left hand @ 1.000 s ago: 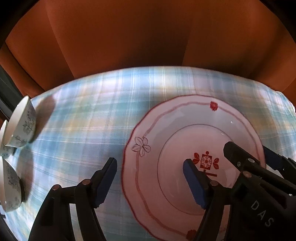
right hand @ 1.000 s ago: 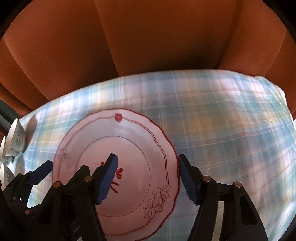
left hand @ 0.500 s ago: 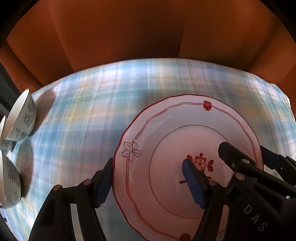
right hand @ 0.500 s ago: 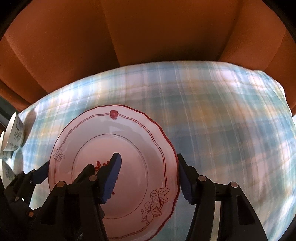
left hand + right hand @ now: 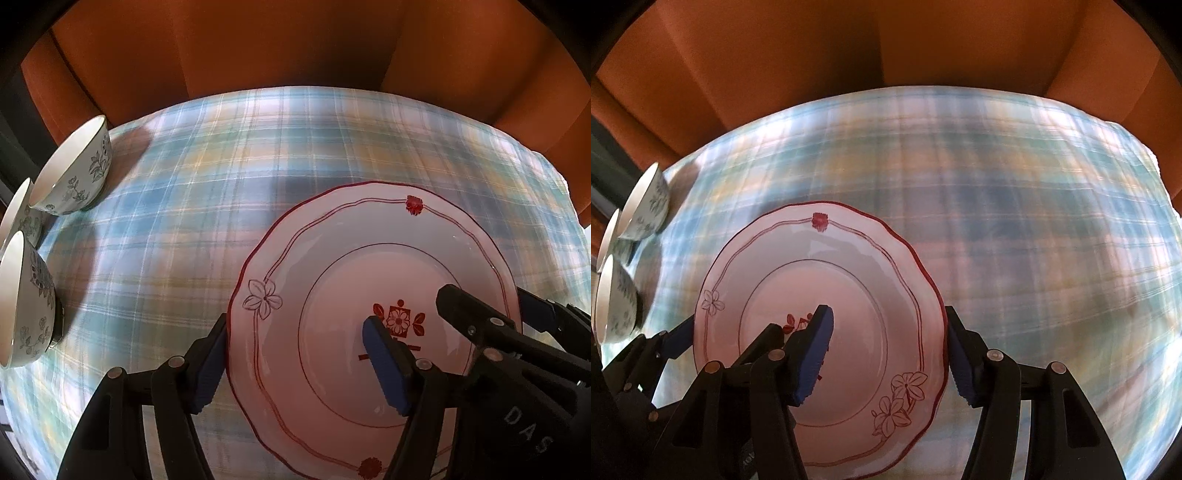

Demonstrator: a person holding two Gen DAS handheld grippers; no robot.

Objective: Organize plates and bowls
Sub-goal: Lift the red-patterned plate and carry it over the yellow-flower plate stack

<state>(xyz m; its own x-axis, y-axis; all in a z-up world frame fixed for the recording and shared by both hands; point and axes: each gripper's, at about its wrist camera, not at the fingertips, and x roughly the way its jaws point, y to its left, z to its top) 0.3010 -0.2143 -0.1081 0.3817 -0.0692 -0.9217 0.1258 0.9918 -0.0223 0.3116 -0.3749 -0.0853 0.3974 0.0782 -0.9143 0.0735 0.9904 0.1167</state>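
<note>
A white plate (image 5: pixel 340 266) with a red rim and red flowers is held between both grippers above the plaid tablecloth (image 5: pixel 207 177). My left gripper (image 5: pixel 295 365) is open around the plate's left edge: one finger under the rim, the other over the plate's middle. My right gripper (image 5: pixel 886 354) is open around the plate's right edge in the same way. The plate (image 5: pixel 849 266) looks lifted and tilted. Three white bowls with blue flowers (image 5: pixel 70 173) stand at the far left.
The bowls also show at the left edge in the right wrist view (image 5: pixel 646 206). An orange curtain or seat back (image 5: pixel 295 48) stands behind the table. The tablecloth (image 5: pixel 1034 221) stretches to the right of the plate.
Both grippers have moved with the plate, which now sits higher and larger in view. The bowls at the left have come further into view.
</note>
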